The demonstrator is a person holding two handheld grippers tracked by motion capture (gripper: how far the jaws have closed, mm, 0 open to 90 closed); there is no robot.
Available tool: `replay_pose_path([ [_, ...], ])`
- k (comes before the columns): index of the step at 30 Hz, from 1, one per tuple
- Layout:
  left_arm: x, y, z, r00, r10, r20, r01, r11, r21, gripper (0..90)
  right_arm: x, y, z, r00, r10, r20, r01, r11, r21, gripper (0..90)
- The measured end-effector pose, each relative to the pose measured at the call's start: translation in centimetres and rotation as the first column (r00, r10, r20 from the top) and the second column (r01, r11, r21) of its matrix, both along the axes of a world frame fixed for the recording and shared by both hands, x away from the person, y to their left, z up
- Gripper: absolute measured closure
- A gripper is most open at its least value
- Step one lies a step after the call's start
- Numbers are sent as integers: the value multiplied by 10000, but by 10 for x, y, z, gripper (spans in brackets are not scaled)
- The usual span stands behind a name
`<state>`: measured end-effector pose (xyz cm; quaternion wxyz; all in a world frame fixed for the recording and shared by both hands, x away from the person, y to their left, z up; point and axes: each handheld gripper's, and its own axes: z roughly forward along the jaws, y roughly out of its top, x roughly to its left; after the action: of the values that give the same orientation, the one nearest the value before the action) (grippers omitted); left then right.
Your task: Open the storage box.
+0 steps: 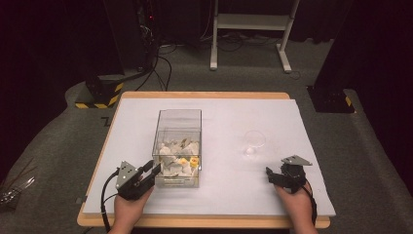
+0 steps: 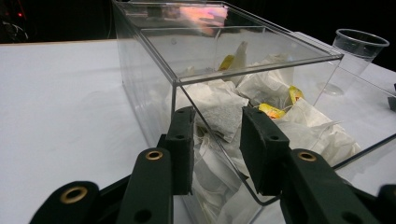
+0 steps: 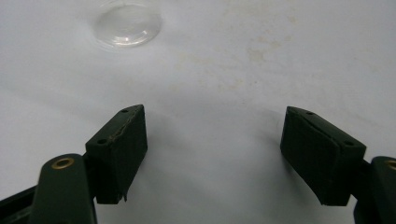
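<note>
The clear box (image 1: 178,146) stands a little left of the middle of the worktop (image 1: 224,195), and it holds a heap of tea bags (image 1: 176,158) piled toward its near end. Its long axis runs from near to far, so one short wall faces us and the other points away, to the far edge. We think it is set this way so that the near corner is easy for a hand to reach.

Our left claw (image 1: 155,171) is at this near left corner. In the left gripper view its two pads (image 2: 182,144) stand on each side of the vertical corner edge of the box (image 2: 224,70), with a small gap between them; we cannot be sure if they already touch the plastic, but they look not yet pressed on it. Probably the aim is to steady or turn the box.

To the right, well apart from the box, a clear plastic cup (image 1: 254,142) stands upright. It looks empty, ready to receive a bag. Our right claw (image 1: 275,176) rests near the near edge, just before the cup, and its jaws are spread wide over bare worktop (image 3: 243,56), holding nothing.
</note>
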<state>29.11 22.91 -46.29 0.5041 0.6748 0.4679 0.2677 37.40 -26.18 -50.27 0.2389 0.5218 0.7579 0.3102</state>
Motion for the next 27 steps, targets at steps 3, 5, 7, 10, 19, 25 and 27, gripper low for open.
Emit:
replay_pose_path([
  [3, -4, 0, 0, 10000, -43, -8, 43, 10000, 84, 651, 0, 0, 0, 10000, 1, 0, -1, 10000, 2, 228],
  [5, -8, 0, 0, 10000, -81, -25, 81, 9999, 141, 648, 0, 0, 0, 10000, 3, 2, -3, 10000, 1, 228],
  [7, -10, 0, 0, 9999, -106, -17, 106, 9997, 235, 648, 0, 0, 0, 10000, 4, 4, -4, 10000, -1, 229],
  [10, -13, -1, 1, 9999, -96, -34, 97, 9994, 337, 649, 0, 0, 0, 10000, 10, 9, -10, 10000, -5, 230],
  [19, -18, -2, 2, 9999, -93, -103, 98, 9988, 484, 654, 0, 0, 0, 10000, 16, 10, -16, 10000, 0, 232],
  [25, -21, -3, 2, 9999, -84, -121, 91, 9982, 595, 665, 0, 0, 0, 10000, 22, 6, -22, 10000, 5, 233],
  [27, -21, -4, 3, 9999, -95, -124, 103, 9979, 644, 666, 0, 0, 0, 10000, 23, 2, -23, 10000, 7, 233],
])
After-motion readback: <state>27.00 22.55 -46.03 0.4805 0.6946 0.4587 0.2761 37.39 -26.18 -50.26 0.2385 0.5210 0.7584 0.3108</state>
